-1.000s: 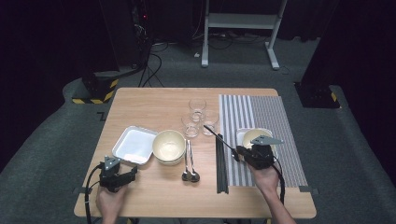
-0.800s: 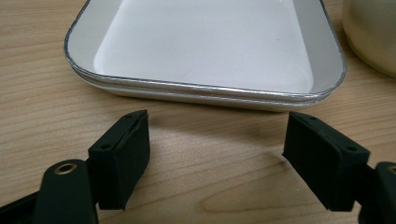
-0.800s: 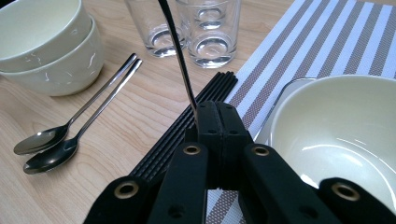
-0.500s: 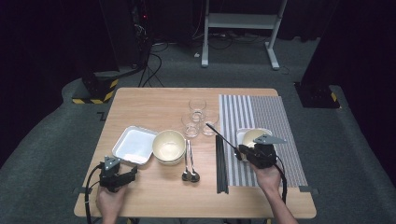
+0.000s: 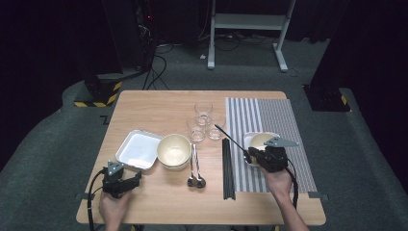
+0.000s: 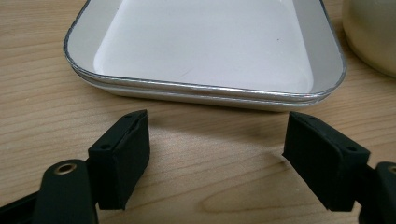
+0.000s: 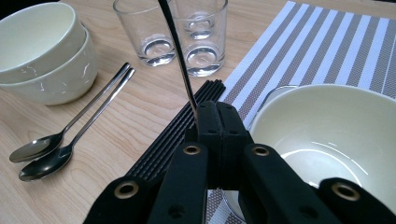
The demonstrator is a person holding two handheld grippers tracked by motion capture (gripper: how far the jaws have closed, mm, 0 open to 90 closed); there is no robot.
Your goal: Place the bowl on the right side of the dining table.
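The right gripper [image 7: 217, 122] is clamping a slim, stiff, slippery black metal utensil handle [image 7: 180, 58] rising ahead; gripping near its lower end is risking swivel.

Three glasses [image 5: 203, 110], two spoons [image 5: 194, 166] lying on the table, two stacked bowls [image 5: 174, 150], one white tray [image 5: 138, 148], one striped placemat [image 5: 269, 115].

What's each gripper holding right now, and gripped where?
The right gripper is shut on a thin dark utensil, clamped near its lower end so the shaft sticks up; which end cannot be told. The left gripper is open, holding nothing, in front of the white tray.
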